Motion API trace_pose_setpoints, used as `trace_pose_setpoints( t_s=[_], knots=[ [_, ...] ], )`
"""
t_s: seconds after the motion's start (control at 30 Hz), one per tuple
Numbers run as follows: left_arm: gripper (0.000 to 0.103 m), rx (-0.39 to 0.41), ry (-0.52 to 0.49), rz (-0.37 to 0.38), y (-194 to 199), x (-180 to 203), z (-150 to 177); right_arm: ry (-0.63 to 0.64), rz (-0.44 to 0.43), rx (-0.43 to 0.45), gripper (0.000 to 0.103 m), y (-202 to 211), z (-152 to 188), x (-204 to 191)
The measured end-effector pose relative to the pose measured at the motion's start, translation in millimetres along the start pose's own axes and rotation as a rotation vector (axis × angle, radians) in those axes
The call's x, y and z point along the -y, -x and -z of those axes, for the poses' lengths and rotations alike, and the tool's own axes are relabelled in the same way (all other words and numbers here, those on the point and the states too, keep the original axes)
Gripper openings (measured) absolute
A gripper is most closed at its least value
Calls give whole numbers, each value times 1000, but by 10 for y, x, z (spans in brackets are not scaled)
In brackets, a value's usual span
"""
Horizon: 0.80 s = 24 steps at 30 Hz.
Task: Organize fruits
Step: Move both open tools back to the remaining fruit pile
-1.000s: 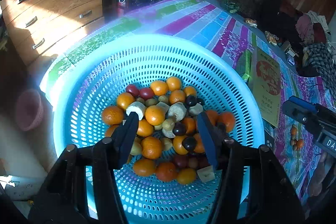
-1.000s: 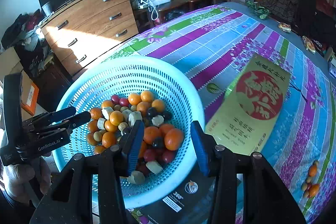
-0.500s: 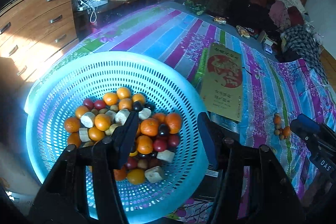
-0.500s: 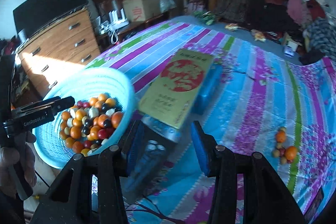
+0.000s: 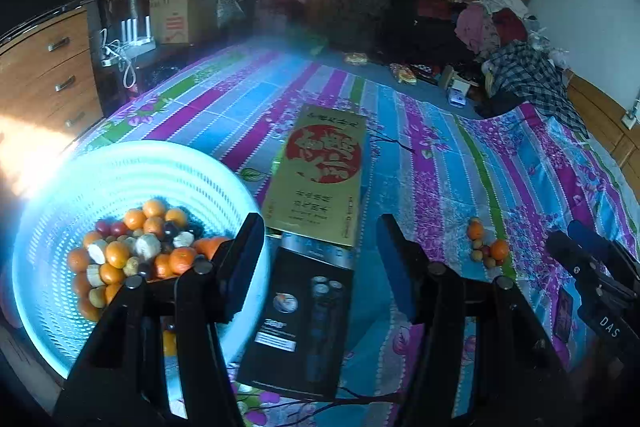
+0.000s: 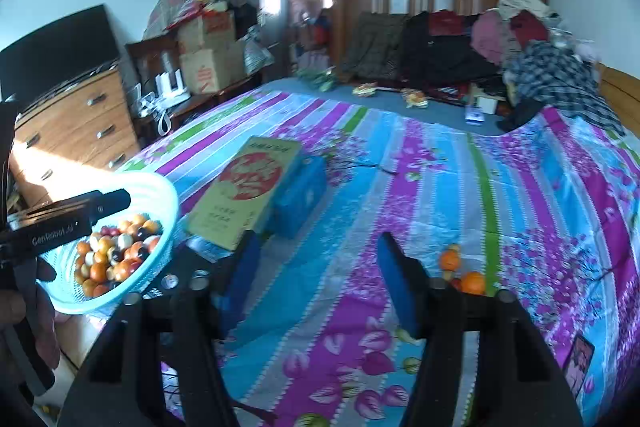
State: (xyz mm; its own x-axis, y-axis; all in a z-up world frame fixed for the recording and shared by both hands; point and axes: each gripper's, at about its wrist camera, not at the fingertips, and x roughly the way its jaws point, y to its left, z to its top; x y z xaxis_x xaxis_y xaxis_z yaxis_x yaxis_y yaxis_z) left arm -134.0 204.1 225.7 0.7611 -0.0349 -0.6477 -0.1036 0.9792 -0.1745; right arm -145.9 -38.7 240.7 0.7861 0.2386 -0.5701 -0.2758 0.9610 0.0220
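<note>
Fruit fills my pale blue basket at the bed's near left corner, while a small loose cluster of oranges and berries lies on the striped floral bedspread, well apart to the right. My left gripper hangs spread and empty above a black box; my right gripper hangs spread and empty, just left of the loose cluster. A gold box lies between basket and cluster.

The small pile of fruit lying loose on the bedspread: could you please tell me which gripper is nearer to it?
Right. The right gripper points just left of the loose fruit pile; the left gripper is further left, beside the blue basket.
</note>
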Motion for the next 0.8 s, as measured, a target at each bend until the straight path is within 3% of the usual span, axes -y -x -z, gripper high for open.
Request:
trace_pose_setpoints(
  t_s=[0.43, 0.8],
  knots=[
    [61, -28, -154, 108, -150, 813, 181, -68, 109, 2, 68, 261, 365, 670],
    [61, -92, -263, 190, -364, 1436, 452, -117, 226, -72, 68, 263, 787, 1222]
  ],
)
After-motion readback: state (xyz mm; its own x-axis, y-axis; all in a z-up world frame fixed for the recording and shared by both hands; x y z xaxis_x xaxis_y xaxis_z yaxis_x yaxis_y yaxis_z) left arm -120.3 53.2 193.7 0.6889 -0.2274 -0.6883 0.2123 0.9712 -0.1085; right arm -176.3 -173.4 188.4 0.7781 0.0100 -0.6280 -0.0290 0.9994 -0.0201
